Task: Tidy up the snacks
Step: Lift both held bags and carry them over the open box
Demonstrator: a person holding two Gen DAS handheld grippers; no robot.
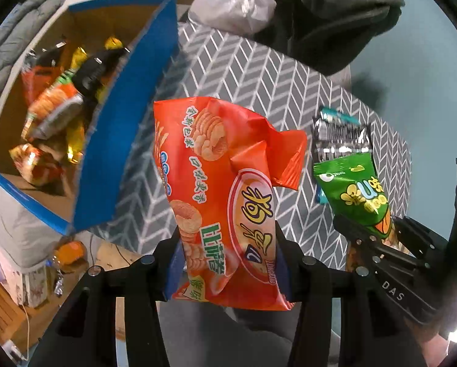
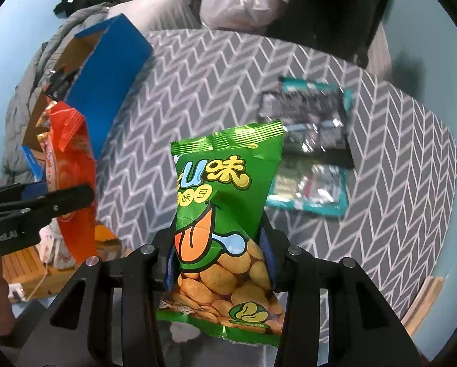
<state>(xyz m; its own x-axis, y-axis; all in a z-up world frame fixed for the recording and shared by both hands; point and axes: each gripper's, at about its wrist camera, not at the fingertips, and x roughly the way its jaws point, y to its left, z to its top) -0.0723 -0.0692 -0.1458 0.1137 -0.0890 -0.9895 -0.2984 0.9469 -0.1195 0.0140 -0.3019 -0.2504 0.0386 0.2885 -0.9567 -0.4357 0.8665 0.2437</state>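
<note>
The left gripper (image 1: 225, 263) has its jaws clamped on an orange biscuit bag (image 1: 225, 189), held above the herringbone-patterned counter (image 1: 259, 79). The right gripper (image 2: 219, 253) grips a green bean-snack bag (image 2: 225, 214) the same way. At ten o'clock from the orange bag stands a blue cardboard box (image 1: 127, 140) with snack packets (image 1: 54, 107) inside. A silver-and-teal packet (image 2: 311, 153) lies on the counter at one o'clock from the green bag.

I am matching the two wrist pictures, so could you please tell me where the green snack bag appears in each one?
Left wrist: green snack bag at right, held in the right gripper.
Right wrist: centre, upright between the fingers.
Shared landmark: blue cardboard box, upper left in both.
</note>
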